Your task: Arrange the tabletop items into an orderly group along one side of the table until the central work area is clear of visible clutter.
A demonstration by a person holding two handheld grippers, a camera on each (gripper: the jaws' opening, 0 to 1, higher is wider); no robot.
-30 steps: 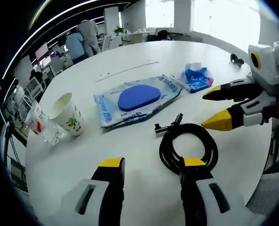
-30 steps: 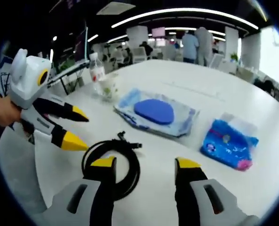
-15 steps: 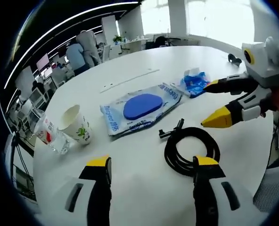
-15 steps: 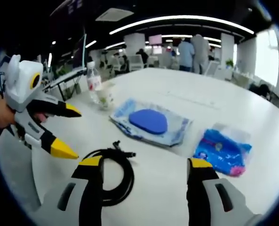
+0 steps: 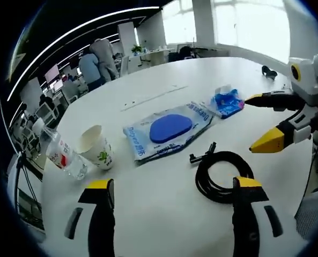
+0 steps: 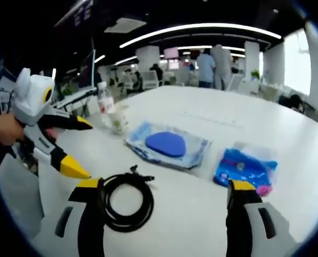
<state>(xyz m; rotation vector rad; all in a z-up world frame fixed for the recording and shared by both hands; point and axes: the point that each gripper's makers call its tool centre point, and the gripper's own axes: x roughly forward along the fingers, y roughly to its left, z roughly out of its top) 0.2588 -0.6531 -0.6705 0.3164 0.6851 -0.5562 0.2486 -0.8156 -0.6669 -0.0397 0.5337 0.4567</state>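
A coiled black cable (image 5: 221, 172) (image 6: 127, 200) lies on the white round table (image 5: 164, 80), just ahead of my left gripper (image 5: 175, 187), which stands open above the table. A wet-wipe pack with a blue lid (image 5: 169, 128) (image 6: 167, 144) lies in the middle. A small blue packet (image 5: 227, 101) (image 6: 244, 167) lies beyond it. A paper cup (image 5: 96, 147) (image 6: 119, 116) and a plastic bottle (image 5: 62, 156) (image 6: 103, 97) are at the left edge. My right gripper (image 6: 164, 187) (image 5: 266, 120) is open, hovering above the table beside the cable.
People stand at desks beyond the table (image 5: 97, 56). A small black object (image 5: 268, 70) lies at the table's far right edge. Office chairs and desks ring the table. A hand (image 6: 3, 131) holds the left gripper.
Both grippers' jaws have spread wider apart. Both views have pulled back and up a little from the table. The items on the table have not moved.
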